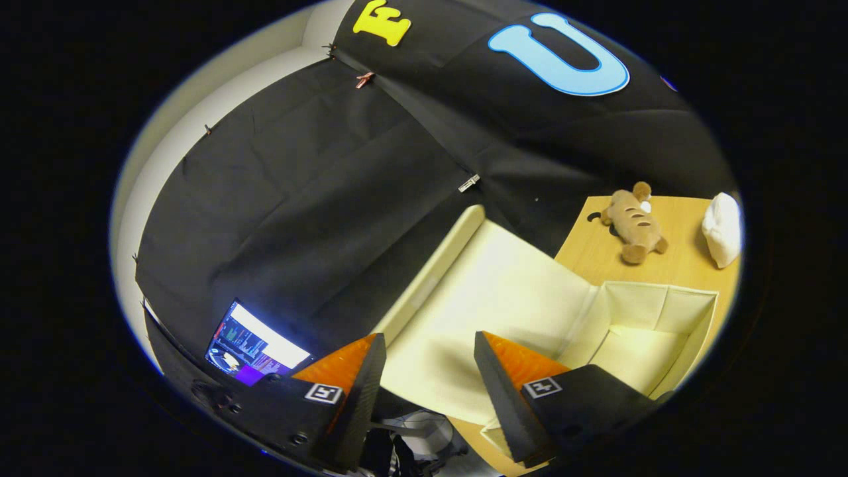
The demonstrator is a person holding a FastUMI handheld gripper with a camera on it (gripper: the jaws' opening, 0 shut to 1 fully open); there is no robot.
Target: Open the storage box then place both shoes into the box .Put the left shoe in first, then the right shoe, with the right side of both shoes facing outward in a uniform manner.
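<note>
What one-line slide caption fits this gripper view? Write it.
Open fingers hover by the raised lid of the opened, empty storage box; a plush toy lies beyond.

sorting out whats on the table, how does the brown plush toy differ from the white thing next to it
The brown plush toy is tan with dark stripes and visible ears and limbs; the white object is plain and lumpy, with no features I can identify. The toy lies stretched out; the white object sits as a compact mound. Both rest on the wooden table, beyond the open storage box, well ahead of the open, empty gripper.
</note>
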